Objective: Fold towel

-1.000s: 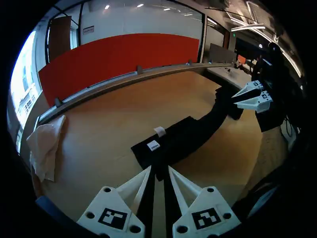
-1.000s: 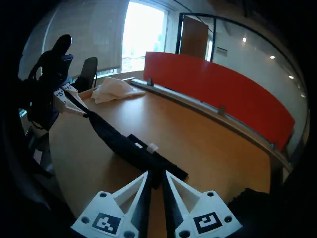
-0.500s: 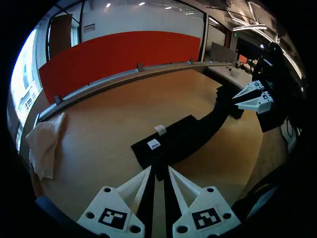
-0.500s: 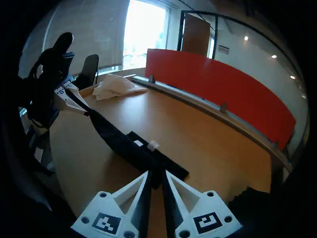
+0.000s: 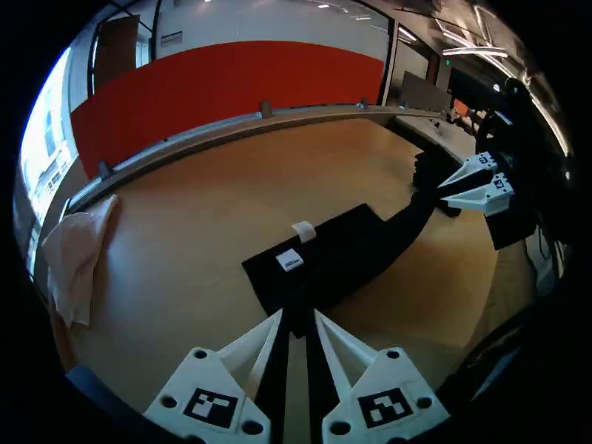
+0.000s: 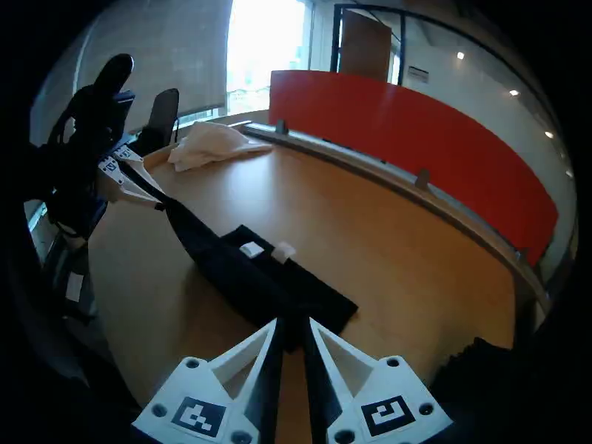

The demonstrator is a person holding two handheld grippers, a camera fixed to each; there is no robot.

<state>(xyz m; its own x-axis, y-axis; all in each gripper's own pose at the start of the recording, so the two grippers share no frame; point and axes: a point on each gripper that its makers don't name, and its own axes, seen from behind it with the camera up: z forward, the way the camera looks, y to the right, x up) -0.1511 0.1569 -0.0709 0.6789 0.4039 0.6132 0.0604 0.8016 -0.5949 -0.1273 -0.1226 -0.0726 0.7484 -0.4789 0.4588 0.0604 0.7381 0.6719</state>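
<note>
A black towel with two small white tags lies stretched across the wooden table. Its near end is pinched in my left gripper, which is shut on it. Its far end runs up to my right gripper, held a little above the table by a person in dark clothes. In the right gripper view the same towel spans from my right gripper, shut on its corner, to my left gripper. The middle of the towel rests flat on the table.
A crumpled cream cloth lies at the table's far left end. A red partition runs along the table's back edge. A dark stack sits near the right end. Office chairs stand beyond the table.
Both grippers have dropped lower and moved forward with the towel. More of the towel now lies flat and spread on the table. Both stay shut on it.
</note>
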